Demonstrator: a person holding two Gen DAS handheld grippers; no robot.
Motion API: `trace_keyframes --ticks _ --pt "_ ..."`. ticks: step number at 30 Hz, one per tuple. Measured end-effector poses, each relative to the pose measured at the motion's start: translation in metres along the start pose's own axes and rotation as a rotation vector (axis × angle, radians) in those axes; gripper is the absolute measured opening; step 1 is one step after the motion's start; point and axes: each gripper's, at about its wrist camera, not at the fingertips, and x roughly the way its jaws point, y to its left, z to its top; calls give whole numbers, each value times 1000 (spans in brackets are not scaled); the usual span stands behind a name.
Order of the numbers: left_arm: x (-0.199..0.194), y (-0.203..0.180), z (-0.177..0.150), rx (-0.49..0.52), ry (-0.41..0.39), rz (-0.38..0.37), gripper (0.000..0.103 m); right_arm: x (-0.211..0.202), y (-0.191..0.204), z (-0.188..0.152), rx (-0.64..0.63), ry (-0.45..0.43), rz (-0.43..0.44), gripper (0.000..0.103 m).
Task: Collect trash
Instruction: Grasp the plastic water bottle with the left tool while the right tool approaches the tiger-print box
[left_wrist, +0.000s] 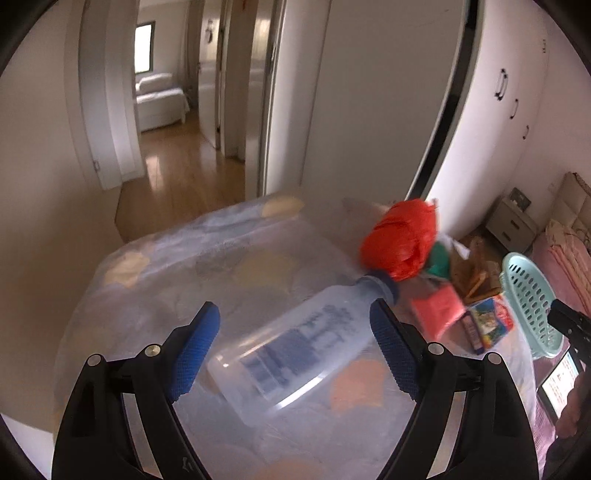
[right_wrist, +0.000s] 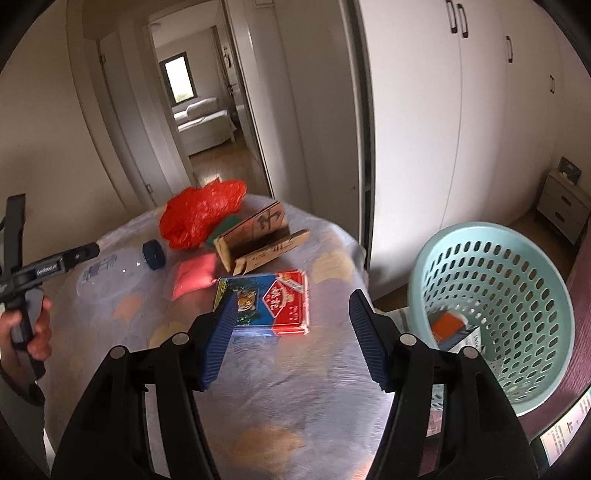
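A clear plastic bottle (left_wrist: 295, 354) with a blue cap lies on its side on the round covered table (left_wrist: 147, 277). My left gripper (left_wrist: 295, 332) is open, one blue pad on each side of the bottle and neither pressing it. Beyond it lie a crumpled red bag (left_wrist: 399, 240), a pink packet (left_wrist: 437, 310) and cardboard pieces (right_wrist: 258, 236). My right gripper (right_wrist: 293, 299) hovers open over a blue and red carton (right_wrist: 269, 306). The bottle (right_wrist: 110, 273) also shows at the left of the right wrist view.
A teal perforated basket (right_wrist: 495, 295) stands right of the table with a few scraps inside. Behind the table are an open doorway (right_wrist: 207, 110) and white wardrobe doors (right_wrist: 461, 110). A nightstand (right_wrist: 561, 210) sits far right. A hand (right_wrist: 29, 332) grips the left tool.
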Motion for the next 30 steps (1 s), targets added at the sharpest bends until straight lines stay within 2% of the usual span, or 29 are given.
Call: trace_keyframes --ticks 4,12,18,21,24,27,30 --pt "16 3 -1 21 72 -75 81 17 2 3 -15 25 -14 59" --pt "4 -18 -32 98 140 -149 81 61 0 18 -29 82 -14 59" --pt "8 -30 -47 86 158 -84 81 84 0 20 1 138 32 59" --pt "11 -34 -50 78 165 8 81 86 2 13 -3 161 66 59" --pt "13 -35 -50 80 151 80 73 81 9 1 -18 183 105 59" --pt "13 -34 -51 52 150 68 56 66 21 -14 -47 185 155 59" --pt "9 -29 -53 13 122 65 56 50 37 -30 -102 195 223 59"
